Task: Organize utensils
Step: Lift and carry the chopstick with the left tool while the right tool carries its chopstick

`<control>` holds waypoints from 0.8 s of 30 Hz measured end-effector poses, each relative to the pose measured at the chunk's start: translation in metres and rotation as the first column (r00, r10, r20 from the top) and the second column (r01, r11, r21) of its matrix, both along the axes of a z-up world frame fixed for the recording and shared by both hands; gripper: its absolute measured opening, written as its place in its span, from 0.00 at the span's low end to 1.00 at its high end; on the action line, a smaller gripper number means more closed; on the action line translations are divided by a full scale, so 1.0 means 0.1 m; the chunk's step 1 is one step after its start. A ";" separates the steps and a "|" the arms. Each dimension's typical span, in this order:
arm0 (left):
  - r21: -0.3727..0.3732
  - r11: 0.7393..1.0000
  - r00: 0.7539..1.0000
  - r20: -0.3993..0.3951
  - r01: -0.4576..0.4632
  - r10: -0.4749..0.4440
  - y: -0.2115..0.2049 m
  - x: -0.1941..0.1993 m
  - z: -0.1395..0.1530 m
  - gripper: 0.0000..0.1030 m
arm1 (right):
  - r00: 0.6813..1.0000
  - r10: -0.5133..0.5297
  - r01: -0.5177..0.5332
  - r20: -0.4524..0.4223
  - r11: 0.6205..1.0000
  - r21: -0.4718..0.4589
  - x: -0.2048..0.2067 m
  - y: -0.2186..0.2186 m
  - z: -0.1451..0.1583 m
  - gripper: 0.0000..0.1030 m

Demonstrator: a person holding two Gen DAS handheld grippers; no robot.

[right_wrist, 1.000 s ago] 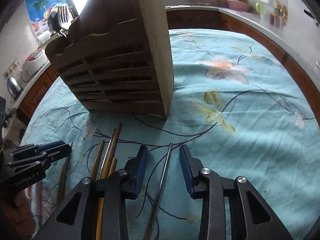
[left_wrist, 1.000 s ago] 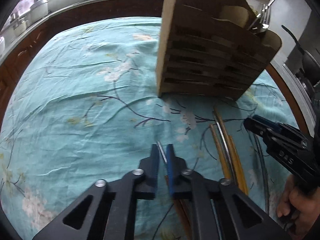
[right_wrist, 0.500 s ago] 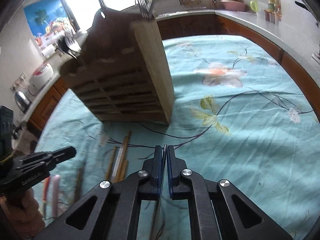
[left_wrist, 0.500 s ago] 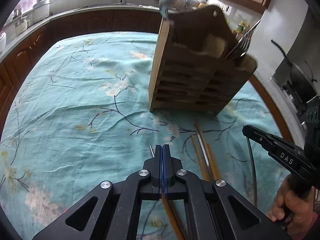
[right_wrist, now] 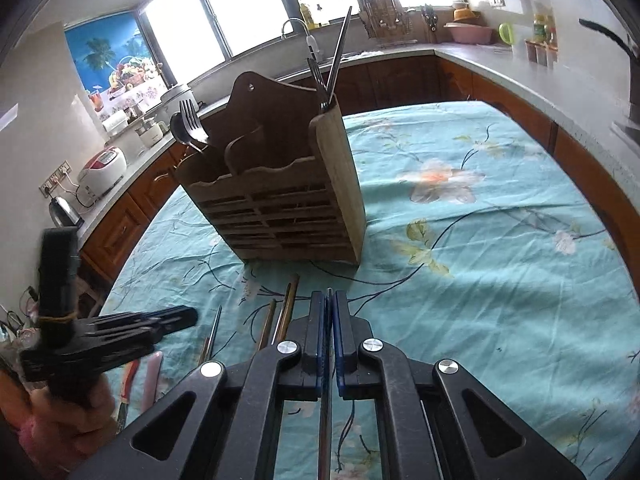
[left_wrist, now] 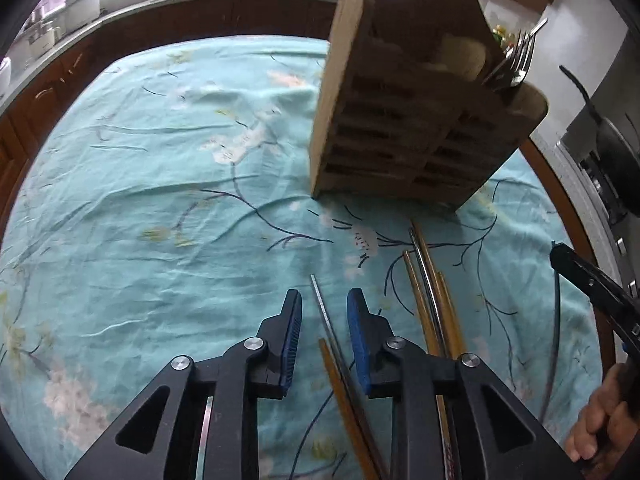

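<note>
A wooden slatted utensil holder [left_wrist: 416, 120] stands on the teal floral cloth; it also shows in the right wrist view [right_wrist: 280, 200], with forks [right_wrist: 190, 122] and chopsticks [right_wrist: 336, 56] standing in it. My left gripper [left_wrist: 324, 300] is open, low over the cloth, with a thin metal chopstick [left_wrist: 322, 308] and a wooden one [left_wrist: 340, 380] lying between its fingers. More chopsticks [left_wrist: 430, 292] lie to its right. My right gripper [right_wrist: 328, 300] is shut on a metal chopstick [right_wrist: 326, 420], raised above the cloth. The left gripper also shows at the left of the right wrist view [right_wrist: 172, 316].
The table's wooden edge [right_wrist: 580, 152] curves round the cloth. Kitchen counters with a rice cooker [right_wrist: 102, 168] and kettle [right_wrist: 64, 210] lie beyond. Pink-handled utensils [right_wrist: 152, 376] lie at the near left. The right gripper [left_wrist: 580, 276] shows at the right edge of the left wrist view.
My left gripper has opened and dropped back low over the cloth, leaving the chopstick lying. My right gripper, shut on its metal chopstick, has lifted higher.
</note>
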State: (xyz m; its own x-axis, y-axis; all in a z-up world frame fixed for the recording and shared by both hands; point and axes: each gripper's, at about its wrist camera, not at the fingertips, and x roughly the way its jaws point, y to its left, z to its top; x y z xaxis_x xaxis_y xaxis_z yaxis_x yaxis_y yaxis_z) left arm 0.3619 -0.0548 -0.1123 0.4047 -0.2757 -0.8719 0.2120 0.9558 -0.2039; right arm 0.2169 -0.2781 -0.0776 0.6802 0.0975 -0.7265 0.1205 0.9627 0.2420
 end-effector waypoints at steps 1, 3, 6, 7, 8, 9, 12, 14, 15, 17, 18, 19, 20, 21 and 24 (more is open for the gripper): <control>0.020 1.000 1.000 0.000 0.003 -0.003 -0.04 0.03 -0.03 0.23 | 1.000 -0.004 0.004 -0.004 1.000 -0.001 0.00 0.00 -0.02 0.04; 0.036 0.999 1.000 -0.011 0.015 -0.015 -0.09 0.08 -0.09 0.16 | 1.000 -0.009 0.009 -0.009 1.000 0.002 0.00 -0.02 -0.04 0.04; 0.069 0.997 0.999 0.015 0.031 -0.032 -0.17 0.13 -0.13 0.05 | 1.000 -0.015 0.015 -0.017 1.000 0.006 0.00 -0.05 -0.08 0.04; 0.068 0.997 0.999 0.017 0.032 -0.033 -0.18 0.14 -0.13 0.04 | 1.000 -0.017 0.017 -0.019 1.000 0.008 0.00 -0.06 -0.09 0.04; 0.066 0.997 0.999 0.017 0.033 -0.034 -0.19 0.15 -0.14 0.04 | 1.000 -0.019 0.019 -0.020 1.000 0.010 0.01 -0.07 -0.10 0.04; 0.049 0.998 0.999 0.021 0.033 -0.034 -0.18 0.15 -0.12 0.03 | 1.000 -0.020 0.020 -0.021 1.000 0.011 0.01 -0.07 -0.10 0.04; 0.014 0.999 0.998 0.048 0.029 -0.030 -0.14 0.10 -0.03 0.03 | 1.000 -0.021 0.021 -0.020 1.000 0.014 0.01 -0.08 -0.11 0.04; -0.016 1.000 0.997 0.068 0.026 -0.025 -0.09 0.04 0.07 0.03 | 1.000 -0.019 0.019 -0.016 1.000 0.016 0.01 -0.08 -0.09 0.04; -0.019 1.000 0.997 0.075 0.023 -0.021 -0.06 0.00 0.12 0.02 | 1.000 -0.018 0.018 -0.012 1.000 0.017 0.00 -0.08 -0.07 0.04; -0.036 0.999 0.995 0.098 0.019 -0.015 -0.01 -0.10 0.24 0.02 | 1.000 -0.014 0.014 -0.001 1.000 0.019 -0.02 -0.07 -0.03 0.04; -0.053 0.998 0.994 0.112 0.017 -0.011 0.03 -0.15 0.32 0.02 | 1.000 -0.012 0.012 0.004 1.000 0.018 -0.03 -0.06 -0.01 0.04; -0.066 0.998 0.993 0.121 0.014 -0.006 0.06 -0.21 0.38 0.02 | 1.000 -0.008 0.008 0.012 1.000 0.018 -0.04 -0.05 0.02 0.04; -0.074 0.997 0.992 0.127 0.011 -0.001 0.10 -0.27 0.44 0.02 | 1.000 -0.005 0.005 0.023 1.000 0.018 -0.06 -0.04 0.06 0.04; -0.087 0.996 0.990 0.142 0.006 0.006 0.14 -0.34 0.52 0.02 | 1.000 -0.002 0.002 0.030 1.000 0.020 -0.07 -0.03 0.09 0.04; -0.117 0.993 0.984 0.178 -0.005 0.026 0.30 -0.51 0.72 0.02 | 0.998 0.007 -0.008 0.056 1.000 0.019 -0.11 0.01 0.20 0.04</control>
State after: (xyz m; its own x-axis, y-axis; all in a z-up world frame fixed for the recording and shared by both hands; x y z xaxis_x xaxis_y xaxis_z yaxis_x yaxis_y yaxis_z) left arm 0.3114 -0.0245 -0.0406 0.5560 -0.3627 -0.7479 0.2404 0.9315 -0.2730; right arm 0.2055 -0.2775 -0.0578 0.7188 0.1166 -0.6853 0.0990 0.9586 0.2670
